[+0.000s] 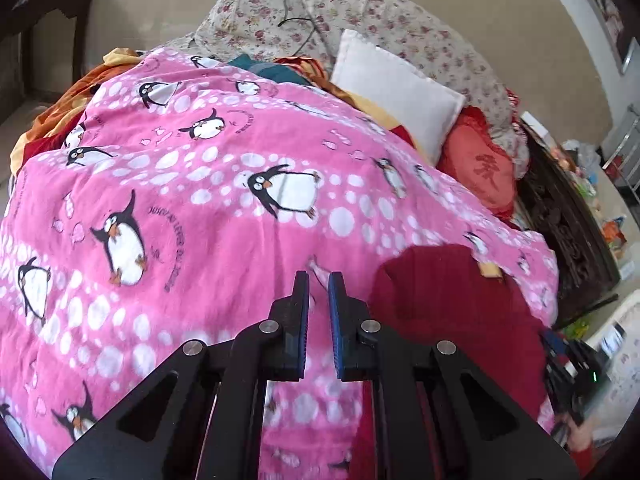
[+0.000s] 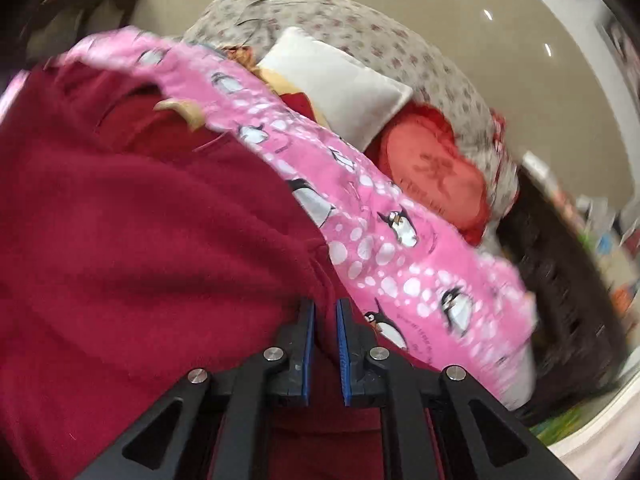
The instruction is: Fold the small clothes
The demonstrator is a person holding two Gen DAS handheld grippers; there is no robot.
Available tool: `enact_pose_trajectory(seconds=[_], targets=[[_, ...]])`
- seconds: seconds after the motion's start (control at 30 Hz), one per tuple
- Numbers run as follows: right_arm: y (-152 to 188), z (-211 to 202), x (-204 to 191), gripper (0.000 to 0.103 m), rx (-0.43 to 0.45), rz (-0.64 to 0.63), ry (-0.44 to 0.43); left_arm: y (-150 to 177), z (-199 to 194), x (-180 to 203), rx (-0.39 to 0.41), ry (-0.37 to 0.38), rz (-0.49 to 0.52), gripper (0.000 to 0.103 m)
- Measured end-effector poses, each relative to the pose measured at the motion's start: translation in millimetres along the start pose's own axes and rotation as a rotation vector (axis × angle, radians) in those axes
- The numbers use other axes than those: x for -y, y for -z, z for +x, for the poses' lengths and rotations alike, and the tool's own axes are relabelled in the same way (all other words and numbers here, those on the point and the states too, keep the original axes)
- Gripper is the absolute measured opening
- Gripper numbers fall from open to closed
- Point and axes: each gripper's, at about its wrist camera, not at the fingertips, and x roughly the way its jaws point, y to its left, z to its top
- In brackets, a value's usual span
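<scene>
A dark red fleece garment [image 1: 452, 300] lies on a pink penguin blanket [image 1: 200, 200], to the right of my left gripper [image 1: 319, 280]. That gripper is shut over the blanket, with nothing between its blue pads. In the right wrist view the red garment [image 2: 140, 240] fills the left half, and a tan neck label [image 2: 188, 114] sits at its far edge. My right gripper [image 2: 325, 306] is shut on a bunched fold of this garment. The right wrist view is blurred. In the left wrist view the other gripper [image 1: 576, 380] shows as a dark blur at the lower right.
Beyond the pink blanket [image 2: 400, 264] lie a white pillow [image 1: 400, 96], a red cushion [image 1: 480, 168] and a floral quilt [image 1: 380, 12]. A dark carved wooden bed board [image 1: 568, 232] runs along the right. More crumpled clothes [image 1: 60, 100] sit at the far left.
</scene>
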Motion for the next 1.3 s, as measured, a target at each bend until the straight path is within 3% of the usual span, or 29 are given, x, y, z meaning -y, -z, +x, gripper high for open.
enact_pose_trajectory(seconds=[0.03, 0.07, 0.1, 0.17, 0.2, 0.27, 0.3, 0.33, 0.47, 0.57, 0.63, 0.67, 0.7, 0.73, 0.77, 0.83, 0.97, 1.13, 1.3], targets=[[-2, -9, 4, 0.013, 0.023, 0.043, -0.025, 5, -10, 0, 0.002, 0.019, -0.001, 0.008], [-4, -21, 8, 0.022, 0.054, 0.07, -0.051, 9, -16, 1, 0.001, 0.03, 0.003, 0.014], [-7, -32, 7, 0.036, 0.083, 0.086, -0.077, 15, -22, 3, -0.004, 0.039, 0.017, 0.023], [-21, -57, 0, 0.049, 0.154, 0.109, -0.172, 34, -37, 11, -0.008, 0.022, 0.08, 0.04], [-27, -65, -7, 0.048, 0.173, 0.113, -0.229, 41, -41, 14, -0.01, 0.014, 0.097, 0.049], [-45, -74, -25, 0.048, 0.197, 0.11, -0.401, 65, -48, 22, -0.028, 0.02, 0.148, 0.056], [-57, -77, -40, 0.048, 0.213, 0.097, -0.519, 78, -48, 26, -0.044, 0.023, 0.173, 0.057], [-66, -78, -52, 0.048, 0.227, 0.078, -0.582, 86, -47, 28, -0.059, 0.02, 0.191, 0.057], [-116, -75, -120, 0.048, 0.283, -0.047, -0.691, 121, -33, 35, -0.087, -0.044, 0.241, 0.057], [-148, -59, -161, 0.048, 0.236, -0.089, -0.789, 132, -18, 25, -0.125, -0.017, 0.19, 0.057], [-161, -47, -183, 0.046, 0.203, -0.123, -0.799, 135, -15, 19, -0.118, 0.002, 0.154, 0.057], [-166, -40, -195, 0.034, 0.177, -0.152, -0.81, 137, -15, 16, -0.103, 0.017, 0.141, 0.057], [-171, -31, -209, 0.01, 0.152, -0.187, -0.789, 139, -15, 14, -0.097, 0.027, 0.138, 0.057], [-174, -24, -217, 0.004, 0.139, -0.214, -0.747, 139, -16, 13, -0.091, 0.036, 0.138, 0.057], [-173, -20, -222, 0.004, 0.131, -0.238, -0.707, 140, -17, 12, -0.085, 0.042, 0.139, 0.057], [-176, -23, -226, 0.004, 0.142, -0.233, -0.707, 142, -18, 11, -0.079, 0.053, 0.145, 0.057], [-189, -21, -215, 0.003, 0.218, -0.121, -0.72, 147, -23, -1, -0.051, 0.102, 0.112, 0.057], [-202, 12, -240, 0.0, 0.195, -0.05, -0.709, 151, -23, 2, -0.052, 0.111, 0.117, 0.056], [-191, -18, -201, 0.002, 0.246, 0.046, -0.746, 147, -27, -5, -0.048, 0.14, 0.082, 0.056]])
